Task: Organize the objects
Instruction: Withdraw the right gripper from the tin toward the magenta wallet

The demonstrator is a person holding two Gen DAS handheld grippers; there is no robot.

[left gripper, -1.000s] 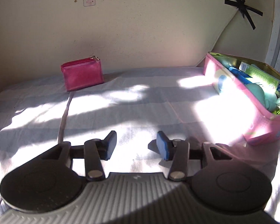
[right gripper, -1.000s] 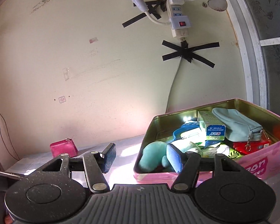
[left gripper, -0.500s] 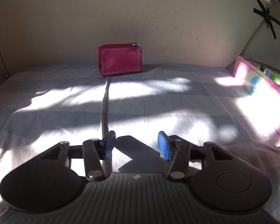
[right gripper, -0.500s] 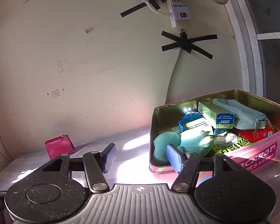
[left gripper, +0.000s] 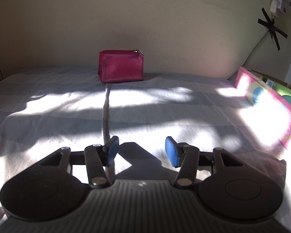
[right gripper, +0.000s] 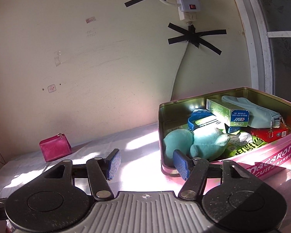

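The pink tin [right gripper: 265,156] is the landmark here. It sits on the cloth-covered surface [left gripper: 164,112] against the wall, already stuffed with a teal plush [right gripper: 196,141], a green box [right gripper: 228,110], a pale blue pouch [right gripper: 256,112] and more. The magenta purse [left gripper: 120,66] stands upright well left of the tin, right by the wall. The left tool [left gripper: 140,152] is aimed at it, jaws opening, nothing between them. The right tool [right gripper: 145,164] hovers at the tin's near left corner, pads apart and empty.
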